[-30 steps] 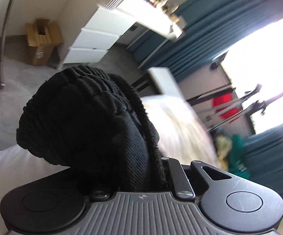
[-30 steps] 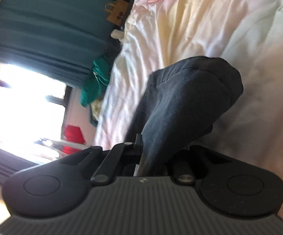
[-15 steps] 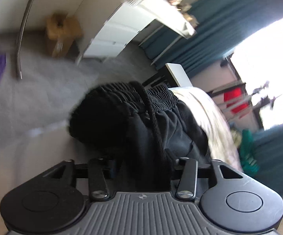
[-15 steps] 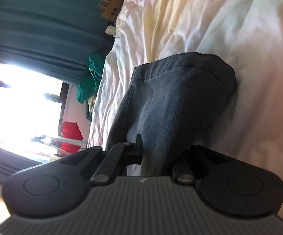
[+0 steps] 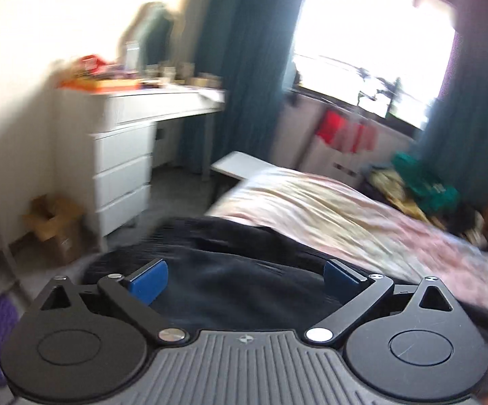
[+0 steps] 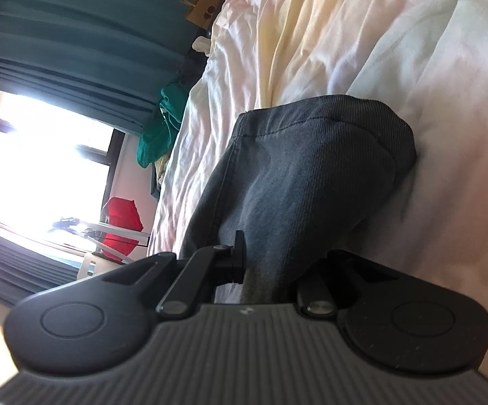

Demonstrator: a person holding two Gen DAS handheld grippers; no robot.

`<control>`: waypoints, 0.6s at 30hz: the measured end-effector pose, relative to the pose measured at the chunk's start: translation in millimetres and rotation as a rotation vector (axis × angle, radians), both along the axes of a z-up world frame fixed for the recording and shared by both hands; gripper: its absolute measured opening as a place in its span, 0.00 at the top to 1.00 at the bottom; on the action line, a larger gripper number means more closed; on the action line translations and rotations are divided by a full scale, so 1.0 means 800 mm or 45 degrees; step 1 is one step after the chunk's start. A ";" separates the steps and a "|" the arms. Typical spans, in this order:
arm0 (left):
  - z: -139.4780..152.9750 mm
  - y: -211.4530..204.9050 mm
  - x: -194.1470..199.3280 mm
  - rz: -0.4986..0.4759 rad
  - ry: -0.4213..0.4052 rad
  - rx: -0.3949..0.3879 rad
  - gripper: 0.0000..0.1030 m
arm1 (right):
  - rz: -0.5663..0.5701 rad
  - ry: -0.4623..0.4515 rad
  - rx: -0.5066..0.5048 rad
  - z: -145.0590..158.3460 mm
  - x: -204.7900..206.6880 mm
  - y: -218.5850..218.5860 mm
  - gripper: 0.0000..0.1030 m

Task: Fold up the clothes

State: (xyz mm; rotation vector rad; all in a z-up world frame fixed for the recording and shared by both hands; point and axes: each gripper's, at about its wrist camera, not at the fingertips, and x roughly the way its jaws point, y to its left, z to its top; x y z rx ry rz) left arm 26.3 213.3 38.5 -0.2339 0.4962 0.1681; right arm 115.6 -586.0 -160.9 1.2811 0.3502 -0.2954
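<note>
The left gripper (image 5: 244, 278) has just opened wide, dropping the black shorts (image 5: 237, 270) onto the bed (image 5: 328, 209) below it, while the right gripper (image 6: 261, 266) stays clamped on their hem.

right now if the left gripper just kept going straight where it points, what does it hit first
Most likely the black garment lying on the bed. The left gripper is open, its jaws having just been opening, and the cloth fills the view between its blue pads. Depth is unclear in the blur.
</note>
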 end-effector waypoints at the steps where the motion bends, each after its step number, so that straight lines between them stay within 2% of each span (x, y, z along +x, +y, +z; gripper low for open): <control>1: -0.005 -0.023 0.007 -0.036 0.010 0.017 0.02 | 0.000 0.001 0.000 0.000 0.000 0.000 0.91; 6: -0.038 -0.122 0.042 -0.187 0.056 0.042 0.02 | 0.009 0.010 -0.028 0.003 0.000 0.001 0.91; 11: -0.096 -0.191 0.075 -0.214 0.121 0.104 0.02 | 0.012 0.020 -0.053 0.004 0.001 0.002 0.91; 14: -0.121 -0.211 0.103 -0.148 0.127 0.248 0.02 | 0.009 0.024 -0.067 0.006 0.001 0.004 0.91; 16: -0.137 -0.222 0.121 -0.149 0.162 0.318 0.03 | 0.001 0.024 -0.065 0.007 0.001 0.005 0.91; 18: -0.153 -0.227 0.130 -0.148 0.194 0.341 0.03 | 0.000 0.032 -0.089 0.011 0.001 0.008 0.91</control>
